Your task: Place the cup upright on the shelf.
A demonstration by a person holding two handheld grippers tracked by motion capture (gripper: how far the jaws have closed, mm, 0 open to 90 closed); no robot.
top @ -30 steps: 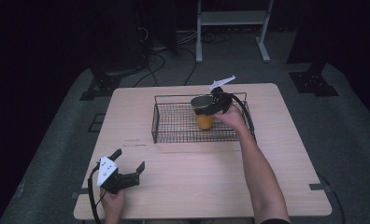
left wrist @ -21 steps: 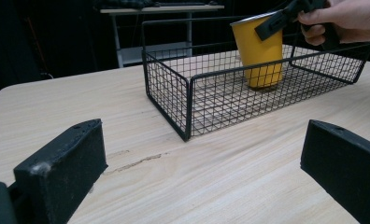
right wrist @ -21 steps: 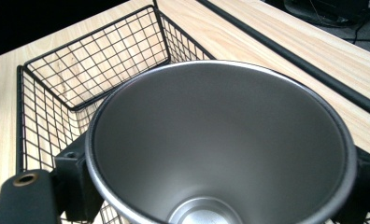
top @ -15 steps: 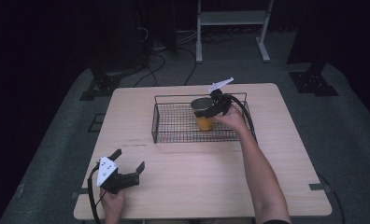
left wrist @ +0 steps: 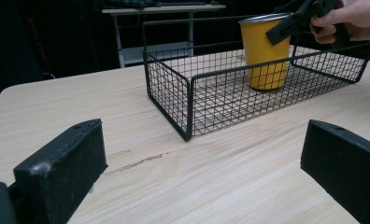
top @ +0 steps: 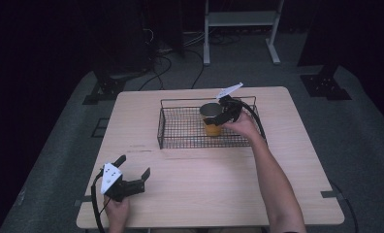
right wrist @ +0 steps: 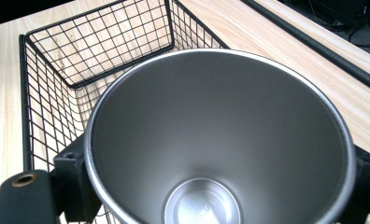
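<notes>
High view, bottom left of the frame: my left tool (top: 132,172) rests on the bare desk (top: 204,189) with its jaws spread wide and nothing between them. In the left gripper view those two black jaws sit low at either side, and the wood between them is bare.

Farther up, just above the middle of the frame, the wire basket (top: 180,133) stands on the desk, and the yellow cup (top: 212,127) is upright inside it, toward its right half. My right tool (top: 218,116) is at the cup's rim, with my hand (top: 241,124) just behind it over the basket's right end. In the right gripper view the steel inside of the cup (right wrist: 220,140) looms large, and a black jaw sits against the outside of the wall at either side, so I read this tool as clamped around the cup near its rim. From the left gripper view the cup's base (left wrist: 267,81) looks to be down on the mesh floor, though I cannot tell whether it carries its full weight there.

My worry is the grip itself: it is high on a smooth, tapering wall. If I tilt my wrist, the cup could slide through the jaws or tip onto the mesh. Swinging sideways could knock it against the basket's rail.
</notes>
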